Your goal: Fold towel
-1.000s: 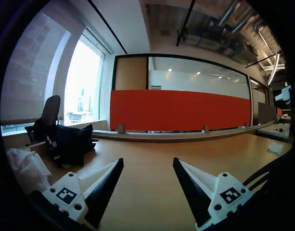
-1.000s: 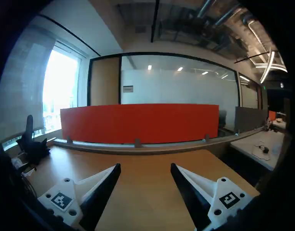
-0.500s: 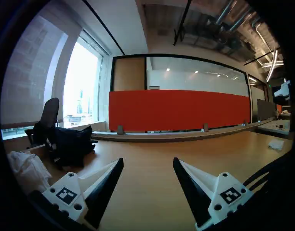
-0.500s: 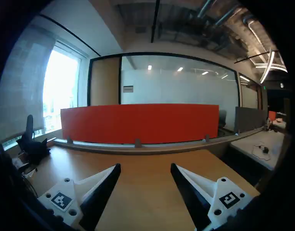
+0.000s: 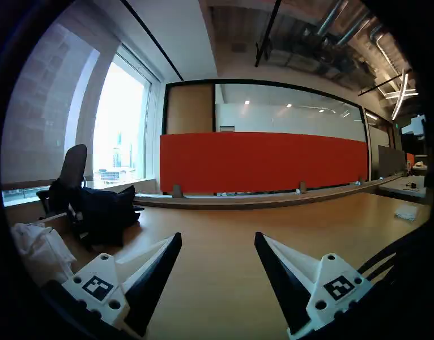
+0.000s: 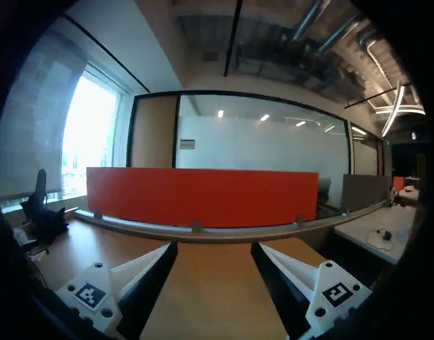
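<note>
Towel: a white crumpled cloth (image 5: 41,252) is seen at 8 o'clock in the left gripper view, heaped at the left edge of the tabletop (image 5: 217,294); it lies unfolded and is gripped by nothing.
Left claw (image 5: 217,234): its fingers are spread wide apart with nothing between them, and are held low over bare wood; the cloth lies just outside its left finger, and contact cannot be made out.
Right claw (image 6: 214,243): it is likewise released, the two fingers parted over the wooden surface with nothing held.
In the way: a black bag (image 5: 103,212) is slumped on the wood at 9 o'clock, just behind the cloth; between the fingers of either claw only bare wood is seen.
Farther left: a dark office chair (image 5: 72,164) is set behind the bag, before a bright window (image 5: 120,130).
Ahead: a red partition (image 5: 262,161) is mounted along the far edge at 12 o'clock, with a glass wall (image 5: 290,116) behind it.
Right side: a small white folded item (image 5: 407,211) is seen at 3 o'clock in the left gripper view, well apart from the cloth; what it is cannot be told.
Beyond: a white desk (image 6: 381,235) is seen at 3 o'clock in the right gripper view.
</note>
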Demonstrator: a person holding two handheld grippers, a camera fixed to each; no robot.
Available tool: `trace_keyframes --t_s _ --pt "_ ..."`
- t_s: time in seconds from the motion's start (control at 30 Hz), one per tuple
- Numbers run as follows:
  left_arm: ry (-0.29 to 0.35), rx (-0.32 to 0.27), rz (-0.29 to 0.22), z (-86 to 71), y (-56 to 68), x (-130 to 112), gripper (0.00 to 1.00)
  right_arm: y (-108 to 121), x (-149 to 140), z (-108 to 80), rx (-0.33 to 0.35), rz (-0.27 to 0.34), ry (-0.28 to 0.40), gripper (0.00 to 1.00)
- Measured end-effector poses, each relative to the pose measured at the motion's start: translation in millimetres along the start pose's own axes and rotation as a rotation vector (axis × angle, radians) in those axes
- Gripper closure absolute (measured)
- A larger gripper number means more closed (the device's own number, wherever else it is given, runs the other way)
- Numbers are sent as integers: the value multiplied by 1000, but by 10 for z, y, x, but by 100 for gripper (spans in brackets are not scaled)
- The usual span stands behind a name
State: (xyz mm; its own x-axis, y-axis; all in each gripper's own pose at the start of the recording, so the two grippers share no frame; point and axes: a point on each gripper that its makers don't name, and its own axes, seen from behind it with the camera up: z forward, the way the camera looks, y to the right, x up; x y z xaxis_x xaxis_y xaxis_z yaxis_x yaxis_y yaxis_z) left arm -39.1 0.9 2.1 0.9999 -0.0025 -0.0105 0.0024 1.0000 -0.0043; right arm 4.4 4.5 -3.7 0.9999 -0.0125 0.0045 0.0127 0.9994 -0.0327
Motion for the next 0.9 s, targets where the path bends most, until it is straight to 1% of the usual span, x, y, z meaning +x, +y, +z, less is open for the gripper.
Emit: trace_keyframes --t_s 0.17,0.27,0.47,0.6,0.7,0.9 --pt "0 0 -1 1 3 -5 5 97 70 37 -12 -22 31 0" --pt "0 0 -1 0 3 -9 5 135 46 61 -14 -18 40 0" --pt "0 0 0 -1 4 -15 5 174 -149 99 -6 17 44 0" --pt "0 0 0 2 6 -17 5 178 -344 112 5 37 45 0" --pt "0 0 -1 3 12 -20 5 166 -491 121 13 43 41 0" --pt "1 0 -1 6 19 -23 5 125 -696 161 26 50 44 0"
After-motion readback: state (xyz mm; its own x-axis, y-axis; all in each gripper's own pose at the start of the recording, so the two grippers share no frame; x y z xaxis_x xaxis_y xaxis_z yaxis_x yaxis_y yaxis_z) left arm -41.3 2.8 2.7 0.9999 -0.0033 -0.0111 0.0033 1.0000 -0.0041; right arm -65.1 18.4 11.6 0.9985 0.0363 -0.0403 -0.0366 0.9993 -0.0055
